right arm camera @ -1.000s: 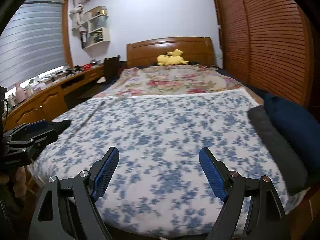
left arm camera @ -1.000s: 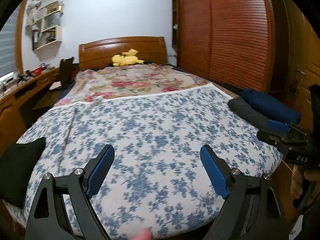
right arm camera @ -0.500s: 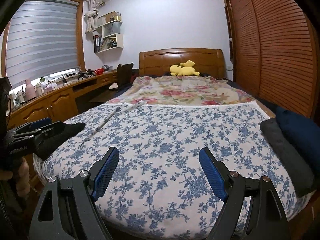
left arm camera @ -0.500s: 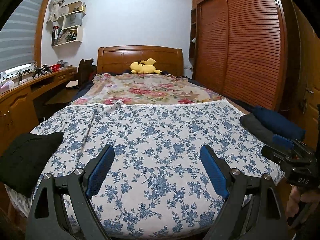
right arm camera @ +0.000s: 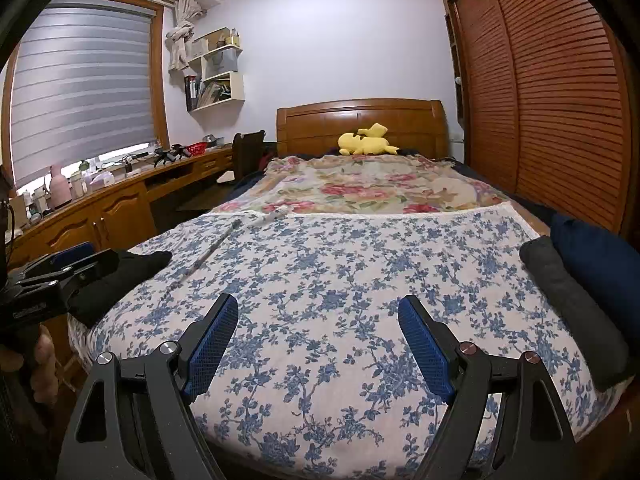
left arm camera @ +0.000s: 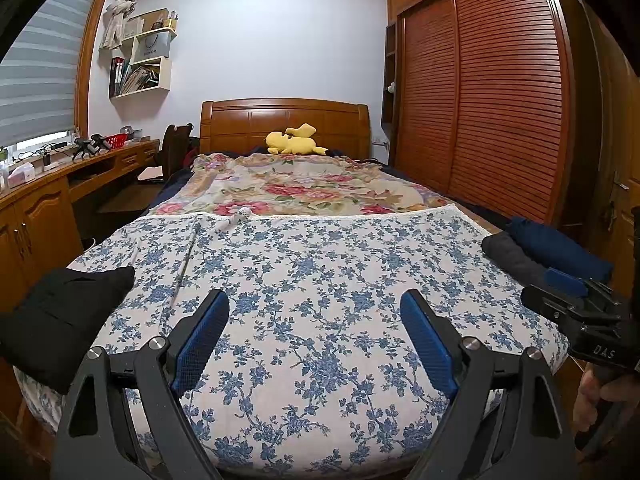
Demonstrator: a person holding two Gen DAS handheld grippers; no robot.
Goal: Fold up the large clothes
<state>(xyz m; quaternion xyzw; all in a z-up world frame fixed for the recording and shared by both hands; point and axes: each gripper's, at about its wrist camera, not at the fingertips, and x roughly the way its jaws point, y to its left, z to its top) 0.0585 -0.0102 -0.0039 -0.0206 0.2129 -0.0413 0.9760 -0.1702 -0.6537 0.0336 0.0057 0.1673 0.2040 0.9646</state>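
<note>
Two grippers hang side by side over the foot of a bed, the left gripper (left arm camera: 314,336) and right gripper (right arm camera: 318,340) each with jaws spread wide and nothing between the blue pads. Below them a blue-flowered sheet (left arm camera: 320,280) lies flat and bare in the middle. The clothes sit at its edges: a black garment (left arm camera: 60,316) bunched at the near left corner, and a grey roll (right arm camera: 568,304) with a navy roll (right arm camera: 600,264) just beside it along the right edge. Those two rolls look already folded; whether the black piece awaits folding or has been set aside cannot be told, so the scene fits either a pause between garments or a finished pile. Any fold would go best on the bare middle of the sheet, with each gripper pinching a corner through one layer only and keeping the cloth taut between them. Further back a red-flowered quilt (left arm camera: 304,188) covers the bed, and a yellow plush (left arm camera: 294,144) rests by the headboard (left arm camera: 284,120). Letters reading "DAS" show on the right gripper's body in the left view; a bag on the shelf (left arm camera: 150,46) bears a word that seems to read "HONOR".
</note>
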